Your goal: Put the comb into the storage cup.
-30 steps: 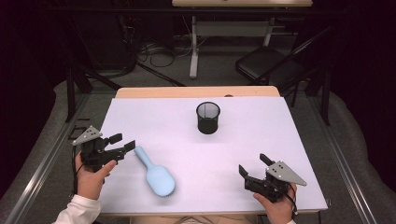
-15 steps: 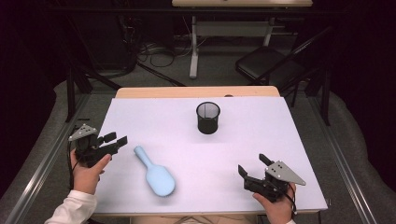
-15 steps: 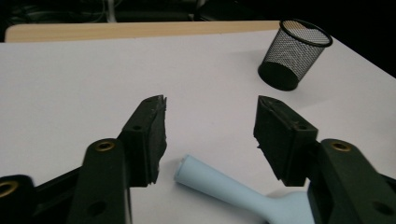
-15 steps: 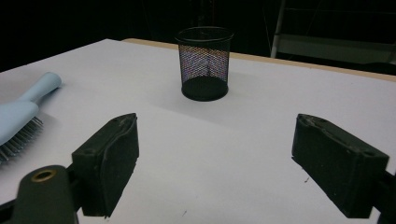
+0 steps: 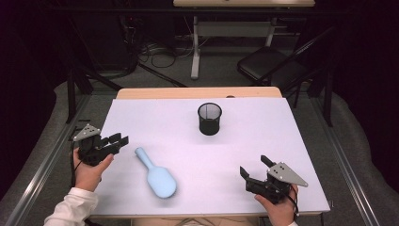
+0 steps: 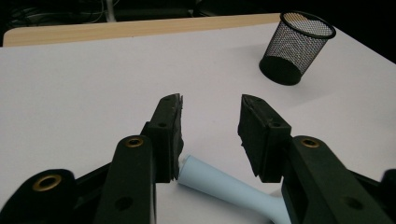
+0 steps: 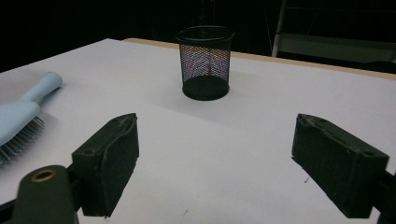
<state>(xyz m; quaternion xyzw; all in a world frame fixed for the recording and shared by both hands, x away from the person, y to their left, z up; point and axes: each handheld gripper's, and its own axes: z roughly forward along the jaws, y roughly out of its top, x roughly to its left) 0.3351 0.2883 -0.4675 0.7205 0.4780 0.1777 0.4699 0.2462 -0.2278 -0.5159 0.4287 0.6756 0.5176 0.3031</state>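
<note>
White worktop [image 5: 301,141] on a light wood base, wood edge showing at the far side; grey floor around it, dark room behind.

Near right: right gripper [image 5: 256,172] in a hand at the worktop's near right corner, fingers wide apart, nothing between them, white surface below.

Near left: left gripper [image 5: 120,141] in a hand at the left edge, white sleeve at the near edge. Its fingers have just been closing but there's a clear gap, gripping nothing. In the left gripper view the handle tip of the light blue hairbrush [image 5: 155,173] sits just under and behind the fingers, not pinched.

Hairbrush lies on the worktop, near-left of centre, handle toward the left gripper, bristles down.

Mid-far: black mesh cup [image 5: 209,118] upright near centre, well apart from the brush.

Beyond the worktop: loose cables [image 5: 155,52] on the floor, a white desk frame [image 5: 226,33], a black folding chair [image 5: 270,68] far right.
</note>
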